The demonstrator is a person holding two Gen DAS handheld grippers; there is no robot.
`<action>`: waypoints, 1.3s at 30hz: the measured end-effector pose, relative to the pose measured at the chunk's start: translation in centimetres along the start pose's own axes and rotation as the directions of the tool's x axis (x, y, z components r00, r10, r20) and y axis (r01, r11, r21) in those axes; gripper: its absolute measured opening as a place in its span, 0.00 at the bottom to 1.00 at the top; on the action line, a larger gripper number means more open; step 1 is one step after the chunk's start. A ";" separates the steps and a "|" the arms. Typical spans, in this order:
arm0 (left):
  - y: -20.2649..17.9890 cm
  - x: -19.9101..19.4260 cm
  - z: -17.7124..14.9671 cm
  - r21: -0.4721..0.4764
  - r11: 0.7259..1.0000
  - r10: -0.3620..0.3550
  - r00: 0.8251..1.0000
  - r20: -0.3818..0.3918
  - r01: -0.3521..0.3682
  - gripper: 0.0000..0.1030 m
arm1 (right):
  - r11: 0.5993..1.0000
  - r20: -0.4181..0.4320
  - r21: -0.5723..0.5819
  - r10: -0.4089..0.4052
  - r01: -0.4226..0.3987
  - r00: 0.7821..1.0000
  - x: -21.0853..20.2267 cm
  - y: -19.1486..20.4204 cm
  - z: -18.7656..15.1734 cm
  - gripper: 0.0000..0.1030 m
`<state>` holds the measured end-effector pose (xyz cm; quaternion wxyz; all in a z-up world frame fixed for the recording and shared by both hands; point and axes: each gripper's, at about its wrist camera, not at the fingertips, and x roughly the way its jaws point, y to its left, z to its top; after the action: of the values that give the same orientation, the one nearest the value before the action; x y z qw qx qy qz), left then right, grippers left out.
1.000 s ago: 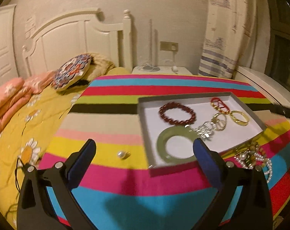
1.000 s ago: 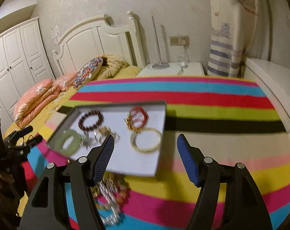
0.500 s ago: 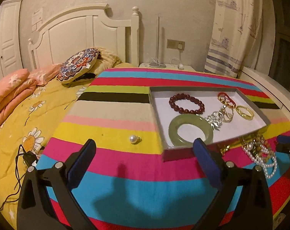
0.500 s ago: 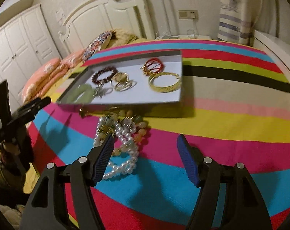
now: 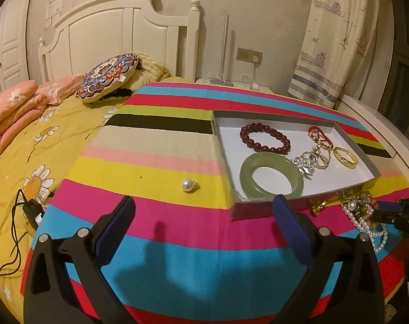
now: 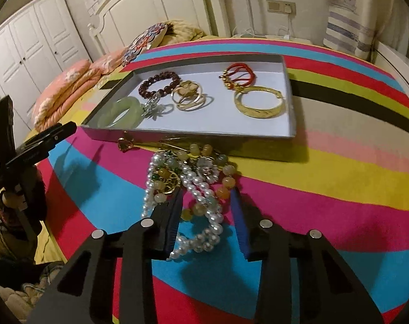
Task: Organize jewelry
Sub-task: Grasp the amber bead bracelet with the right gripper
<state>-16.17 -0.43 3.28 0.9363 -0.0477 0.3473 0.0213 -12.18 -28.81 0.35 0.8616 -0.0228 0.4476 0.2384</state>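
Observation:
A shallow white-lined tray lies on the striped bedspread. It holds a green jade bangle, a dark red bead bracelet, a gold bangle, a red cord bracelet and silver pieces. A tangled pile of pearl and bead strands lies just in front of the tray. My right gripper is partly closed, its jaws on either side of the pile. My left gripper is open and empty, short of a loose pearl.
A gold clasp piece lies by the tray's front wall. Pillows and a white headboard stand at the far end. A black charger cable lies on the yellow quilt at the left. A curtain hangs at the right.
My right gripper has dropped down over the pearl pile and its jaws have narrowed around it. My left gripper has stayed open and moved little.

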 end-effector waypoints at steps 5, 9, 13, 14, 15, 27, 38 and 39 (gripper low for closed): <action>0.2 -0.1 -0.1 -0.004 1.000 -0.009 1.000 0.003 0.009 0.97 | 1.000 0.014 0.003 -0.023 0.022 1.000 0.3 0.0 0.2 0.25; 0.3 -0.1 -0.1 -0.011 1.000 -0.015 1.000 0.001 0.015 0.97 | 0.999 0.057 -0.007 -0.035 0.036 0.998 -0.3 -0.1 -0.2 0.11; 0.4 0.0 0.0 -0.018 1.000 -0.019 1.000 -0.002 0.019 0.97 | 0.997 0.117 -0.027 -0.075 0.078 0.990 -1.4 0.3 -0.4 0.11; 0.4 0.0 0.0 -0.019 1.000 -0.020 1.000 -0.002 0.020 0.97 | 0.996 0.136 -0.027 -0.079 0.083 0.988 -1.8 0.3 -0.4 0.11; 0.4 0.0 0.0 -0.020 1.000 -0.021 1.000 -0.003 0.020 0.97 | 0.996 0.159 -0.023 -0.080 0.085 0.984 -2.3 0.3 -0.2 0.11; 0.3 0.2 0.0 -0.009 1.000 -0.022 1.000 -0.016 0.022 0.97 | 0.997 0.331 -0.021 -0.067 0.079 0.941 -7.8 1.1 1.8 0.11; -7.1 -2.4 -1.1 0.204 0.972 -0.117 0.993 -0.019 0.118 0.97 | 0.998 0.368 0.037 -0.065 0.055 0.927 -10.2 -1.4 -0.1 0.11; -8.2 -2.7 -1.2 0.234 0.963 -0.135 0.991 -0.024 0.137 0.97 | 0.998 0.370 0.042 -0.065 0.054 0.927 -10.2 -1.5 -0.3 0.11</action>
<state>-18.44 -8.71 4.73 0.9333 0.0395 0.3468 -0.0842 -16.68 -34.22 7.92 0.9377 0.0223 0.2796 0.2052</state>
